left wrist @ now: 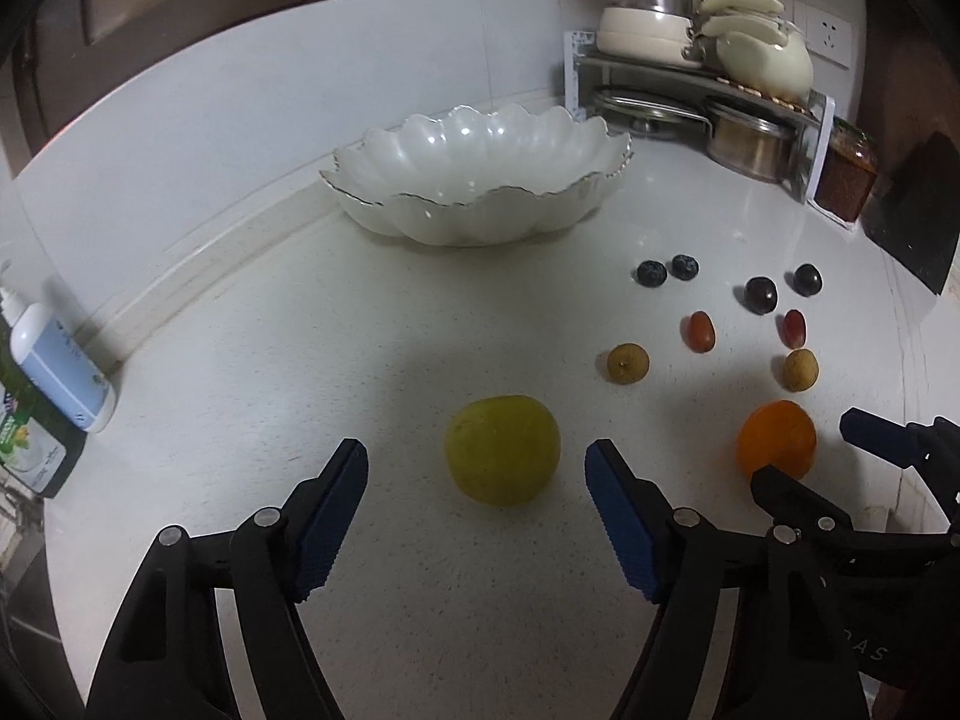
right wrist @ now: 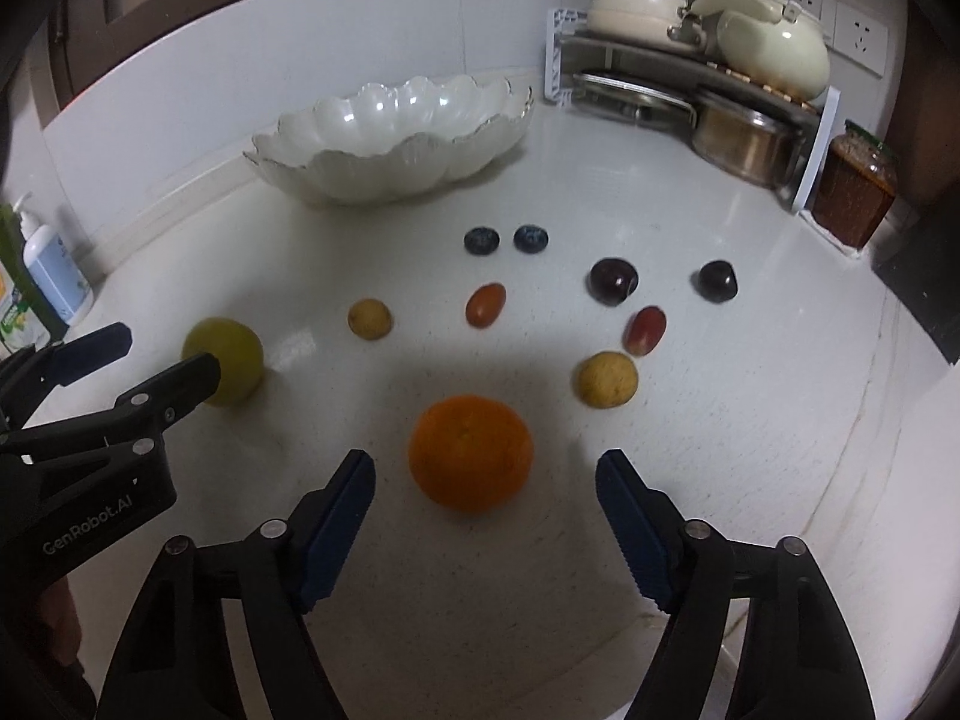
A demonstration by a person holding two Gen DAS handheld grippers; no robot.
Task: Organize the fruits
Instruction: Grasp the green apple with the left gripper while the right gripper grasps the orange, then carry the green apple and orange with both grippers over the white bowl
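A yellow-green round fruit (left wrist: 503, 450) lies on the white counter between the spread fingers of my left gripper (left wrist: 477, 456), whose blue pads stand clear of it on both sides. An orange (right wrist: 471, 451) sits the same way inside my open right gripper (right wrist: 485, 462), untouched. Each gripper shows in the other's view: the right gripper (left wrist: 807, 450) around the orange (left wrist: 777, 438), the left gripper (right wrist: 165, 348) around the green fruit (right wrist: 231, 354). Beyond them lie two blueberries (right wrist: 482, 240), two dark plums (right wrist: 612, 281), two red grapes (right wrist: 485, 304) and two longans (right wrist: 607, 379). A white scalloped bowl (left wrist: 480, 192) stands behind, empty.
A pot rack (left wrist: 720, 78) with pans and a kettle fills the back right corner, a sauce jar (left wrist: 846, 171) beside it. Soap bottles (left wrist: 60, 366) stand at the left against the wall. The counter's front edge (right wrist: 888, 420) runs along the right.
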